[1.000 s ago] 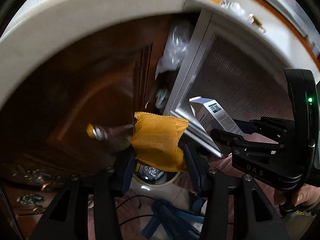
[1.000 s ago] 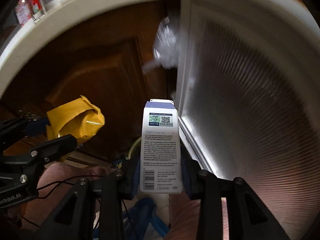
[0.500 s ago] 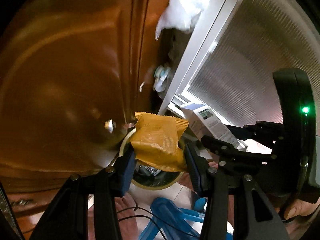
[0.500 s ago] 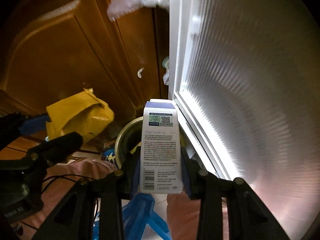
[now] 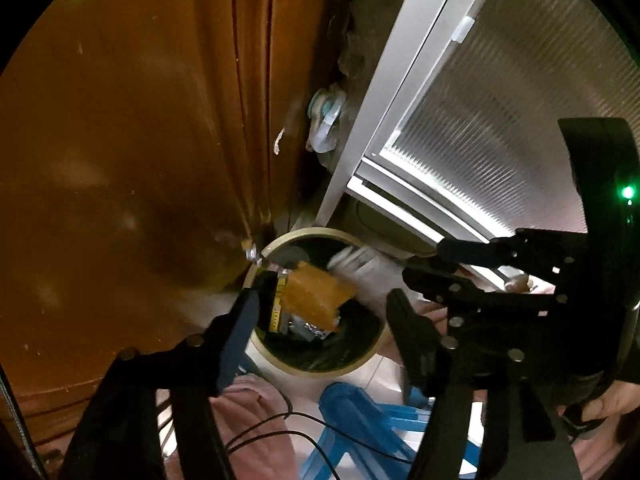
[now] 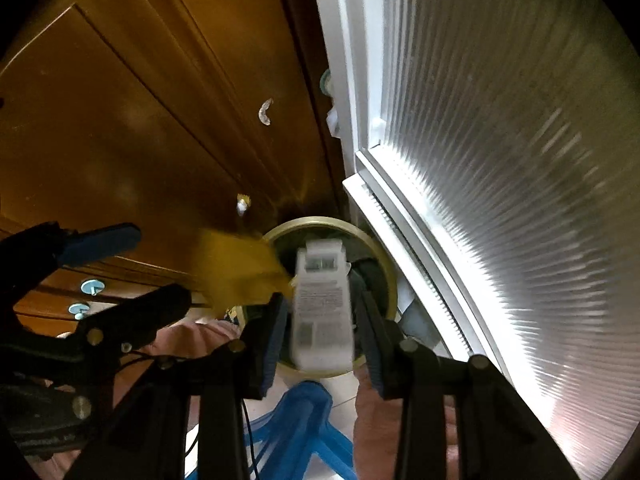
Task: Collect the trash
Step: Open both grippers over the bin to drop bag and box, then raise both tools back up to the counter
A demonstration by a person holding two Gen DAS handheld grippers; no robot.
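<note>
A wooden cabinet door [image 5: 132, 128] fills the frame's left, ribbed glass [image 6: 500, 128] the right. The white carton [image 6: 322, 304], long axis vertical, is seen blurred between the spread right gripper [image 6: 320, 316] above the bin [image 5: 320, 368]; the left gripper [image 5: 320, 316] is spread, the yellow packet [image 5: 316, 294] loose.

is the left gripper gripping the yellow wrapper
No: in the left wrist view the left gripper has its jaws spread wide, and the yellow wrapper is loose between them, over the trash bin.

Left gripper [image 5: 320, 308] jaws spread; right gripper [image 6: 322, 312] likewise, side by side
</note>
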